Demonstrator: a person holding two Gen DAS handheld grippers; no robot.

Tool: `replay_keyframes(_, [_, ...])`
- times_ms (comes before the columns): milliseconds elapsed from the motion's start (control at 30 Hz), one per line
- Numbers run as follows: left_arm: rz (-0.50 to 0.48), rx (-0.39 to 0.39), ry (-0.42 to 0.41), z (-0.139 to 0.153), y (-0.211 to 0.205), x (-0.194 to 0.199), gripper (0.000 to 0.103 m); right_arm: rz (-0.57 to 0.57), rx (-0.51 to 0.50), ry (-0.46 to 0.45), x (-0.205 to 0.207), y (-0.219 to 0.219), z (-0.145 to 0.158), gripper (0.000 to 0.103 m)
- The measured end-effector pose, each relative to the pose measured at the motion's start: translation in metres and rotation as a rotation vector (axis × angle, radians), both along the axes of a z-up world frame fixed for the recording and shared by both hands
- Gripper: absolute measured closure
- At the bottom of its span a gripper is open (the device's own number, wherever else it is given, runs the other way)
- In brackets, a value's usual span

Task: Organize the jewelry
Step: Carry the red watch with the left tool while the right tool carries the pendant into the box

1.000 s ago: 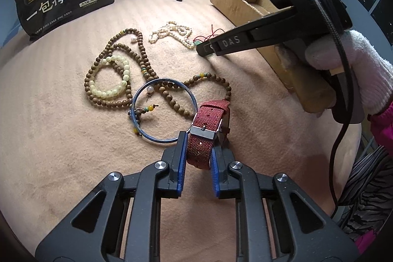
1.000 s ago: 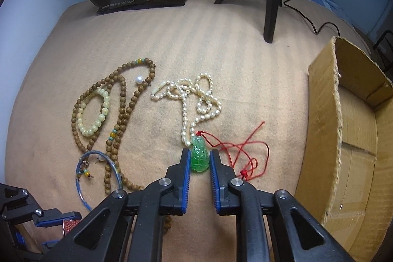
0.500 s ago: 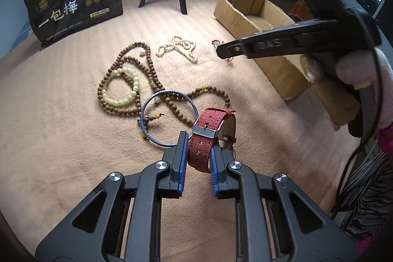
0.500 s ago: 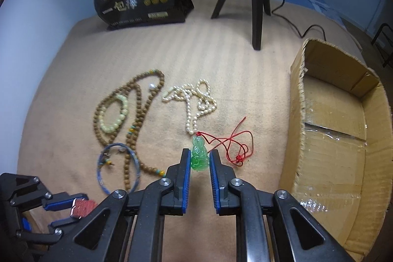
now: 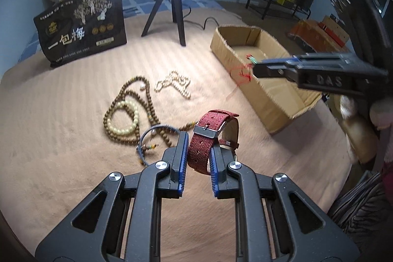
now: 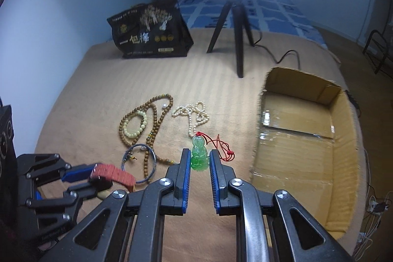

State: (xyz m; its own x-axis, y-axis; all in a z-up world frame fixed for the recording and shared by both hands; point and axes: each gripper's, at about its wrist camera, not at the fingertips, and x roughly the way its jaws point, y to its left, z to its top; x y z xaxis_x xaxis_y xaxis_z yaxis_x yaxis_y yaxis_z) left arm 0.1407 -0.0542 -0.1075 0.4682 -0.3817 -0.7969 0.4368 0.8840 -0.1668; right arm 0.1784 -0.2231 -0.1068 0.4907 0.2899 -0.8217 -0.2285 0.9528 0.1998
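My left gripper (image 5: 198, 151) is shut on a red fabric watch strap (image 5: 206, 139), held above the tan blanket; the same watch (image 6: 113, 173) shows at the lower left of the right wrist view. My right gripper (image 6: 199, 161) is shut on a green jade pendant (image 6: 200, 154), its red cord (image 6: 223, 149) trailing off to the right. On the blanket lie a brown bead necklace (image 6: 157, 124), a pale yellow bead bracelet (image 6: 136, 125), a pearl strand (image 6: 194, 114) and a blue bangle (image 6: 138, 163). An open cardboard box (image 6: 302, 139) sits to the right.
A black snack bag (image 6: 149, 33) stands at the back of the blanket, a black tripod (image 6: 235, 23) beside it under a bright ring light. A cable (image 6: 282, 55) runs behind the box. In the left wrist view the right gripper (image 5: 255, 63) hangs over the box's near wall (image 5: 258, 92).
Both grippers have risen off the blanket with their loads. The right one carried the pendant up and rightward until it hangs over the box's edge; the red cord has lifted off the blanket.
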Motion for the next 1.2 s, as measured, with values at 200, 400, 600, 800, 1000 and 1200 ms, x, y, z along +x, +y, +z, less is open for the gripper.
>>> replay_keyframes(200, [0.014, -0.03, -0.03, 0.015, -0.01, 0.004, 0.088, -0.038, 0.016, -0.028, -0.019, -0.026, 0.012, 0.09])
replay_keyframes(400, [0.022, -0.054, -0.054, 0.026, -0.026, 0.01, 0.088, -0.083, 0.014, -0.041, -0.032, -0.054, 0.019, 0.09])
replay_keyframes(600, [0.006, -0.07, -0.08, 0.035, -0.055, 0.018, 0.088, -0.127, 0.007, -0.04, -0.041, -0.081, 0.018, 0.09])
replay_keyframes(800, [-0.024, -0.069, -0.103, 0.042, -0.09, 0.03, 0.088, -0.159, 0.003, -0.034, -0.044, -0.101, 0.015, 0.09])
replay_keyframes(1000, [-0.04, -0.069, -0.102, 0.04, -0.122, 0.047, 0.088, -0.187, 0.011, -0.032, -0.046, -0.117, 0.013, 0.09])
replay_keyframes(1200, [-0.033, -0.058, -0.094, 0.031, -0.146, 0.062, 0.088, -0.201, 0.01, -0.025, -0.045, -0.127, 0.009, 0.09])
